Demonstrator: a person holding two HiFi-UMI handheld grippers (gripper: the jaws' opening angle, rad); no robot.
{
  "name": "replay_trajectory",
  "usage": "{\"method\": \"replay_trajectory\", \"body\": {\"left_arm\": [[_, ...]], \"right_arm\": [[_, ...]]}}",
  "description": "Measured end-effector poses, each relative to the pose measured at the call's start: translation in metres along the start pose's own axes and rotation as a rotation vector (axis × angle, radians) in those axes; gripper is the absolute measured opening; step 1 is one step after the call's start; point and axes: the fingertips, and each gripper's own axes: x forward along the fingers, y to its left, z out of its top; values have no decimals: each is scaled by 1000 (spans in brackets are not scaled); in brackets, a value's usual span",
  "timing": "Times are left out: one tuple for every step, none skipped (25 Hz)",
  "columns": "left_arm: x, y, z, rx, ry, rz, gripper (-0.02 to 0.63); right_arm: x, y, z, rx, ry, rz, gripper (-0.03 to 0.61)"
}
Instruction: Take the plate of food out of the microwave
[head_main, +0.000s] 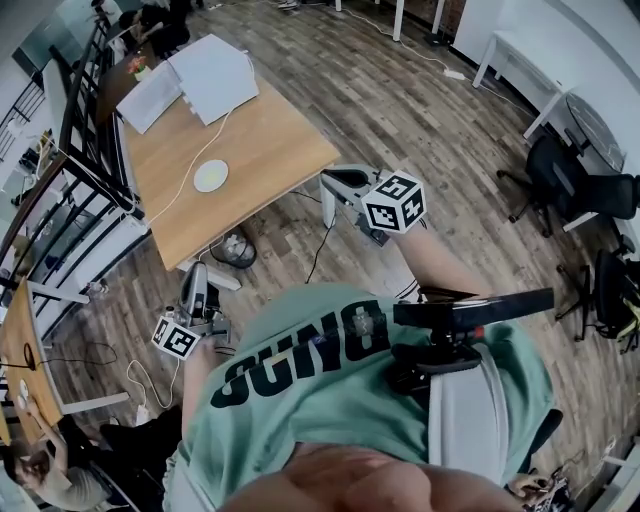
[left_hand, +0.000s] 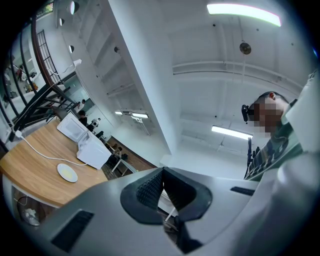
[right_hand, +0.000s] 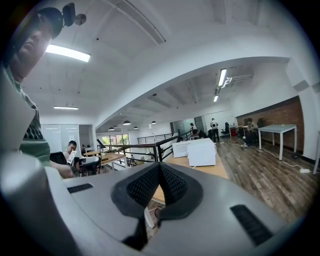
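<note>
A rectangular light wooden table (head_main: 265, 150) is shown, with a white box-shaped microwave (head_main: 215, 75) at its far end. A round pale plate (head_main: 211, 175) is laid on the tabletop outside it; any food cannot be made out. The left gripper (left_hand: 162, 175) and right gripper (right_hand: 159, 170) are closed, empty.

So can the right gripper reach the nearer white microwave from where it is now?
Probably not yet: the right gripper sits near the person's body, with floor and much of the wooden table between it and the microwave. Nothing blocks the way, though.

Left gripper (left_hand: 161, 174), right gripper (right_hand: 159, 169): jaws together
</note>
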Motion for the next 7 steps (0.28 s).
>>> {"method": "replay_trajectory", "body": {"left_arm": [[0,0,0,-1,0,-1,6],[0,0,0,-1,1,-1,6],[0,0,-1,-2,1,-1,6],[0,0,-2,-3,2,-1,6],[0,0,-2,-4,2,-1,6],[-1,0,-3,-5,3,-1,6],[-1,0,-5,-6,3,-1,6]], "right_arm": [[0,0,0,0,0,0,5],[0,0,0,0,0,1,5],[0,0,-1,-1,-1,1,5],[0,0,-1,-1,-1,1,5],[-1,0,-2,-2,-1,1,5],[-2,0,-2,-2,-1,1,5],[-2,0,-3,-2,-1,1,5]]}}
